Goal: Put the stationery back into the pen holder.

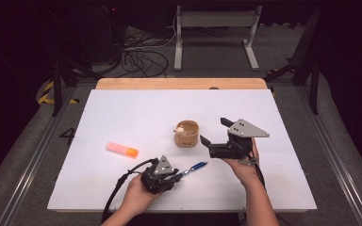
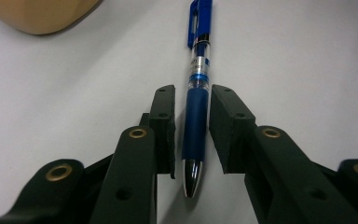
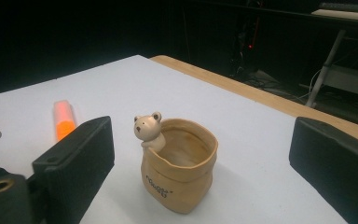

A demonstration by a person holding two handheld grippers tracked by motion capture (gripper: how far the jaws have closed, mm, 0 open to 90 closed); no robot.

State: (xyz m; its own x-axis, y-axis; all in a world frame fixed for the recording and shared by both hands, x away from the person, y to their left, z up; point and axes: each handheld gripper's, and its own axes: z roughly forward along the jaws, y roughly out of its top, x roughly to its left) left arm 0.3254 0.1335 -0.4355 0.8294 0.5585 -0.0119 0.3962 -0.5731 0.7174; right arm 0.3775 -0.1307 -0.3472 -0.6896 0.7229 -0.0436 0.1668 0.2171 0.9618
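- The blue retractable pen with a clear upper barrel and chrome tip [image 2: 196,105] lies flat on the white table top [image 1: 122,117], in front of the person's left hand; its clip end points toward the tan ceramic sack-shaped pot with a small bear figure on its rim [image 1: 187,133].
- The left gripper [image 2: 192,135] sits low over the pen, one black jaw on either side of the dark rubber grip; the jaws stand narrow, with a thin sliver of gap showing on each side, so the pads bracket the pen without pressing it.
- The right gripper [image 1: 215,131] hovers just to the right of the pot, held level; its jaws gape wide with nothing between the pads; in the right gripper view the pot stands ahead of them, apart from both.
- An orange and pink highlighter [image 1: 121,149] lies well to the left of the pen; a wooden strip [image 1: 181,83] borders the far edge of the table.
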